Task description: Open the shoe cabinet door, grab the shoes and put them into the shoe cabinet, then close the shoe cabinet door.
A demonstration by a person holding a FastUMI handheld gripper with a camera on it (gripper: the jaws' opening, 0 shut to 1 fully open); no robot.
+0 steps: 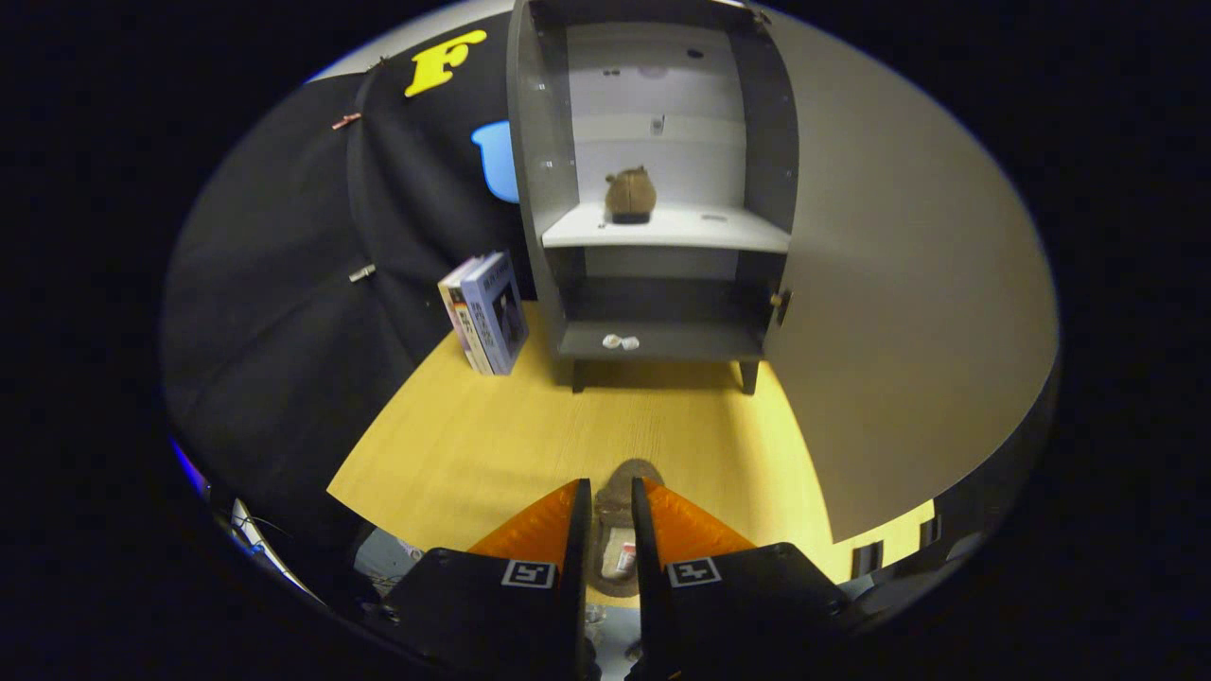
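Observation:
The shoe cabinet [662,236] stands at the far end of the wooden tabletop with its door [899,312] swung wide open to the right. One brown shoe [630,196] sits on the cabinet's white middle shelf. A second brown shoe [624,487] is between my fingers, its toe poking out just ahead of them. My gripper [610,497] is shut on this shoe, well short of the cabinet and lined up with its opening.
Two upright books [485,312] lean beside the cabinet's left side. A small white object [621,341] lies on the cabinet's bottom shelf. The wooden tabletop [492,445] stretches between my fingers and the cabinet, with the open door flanking it on the right.

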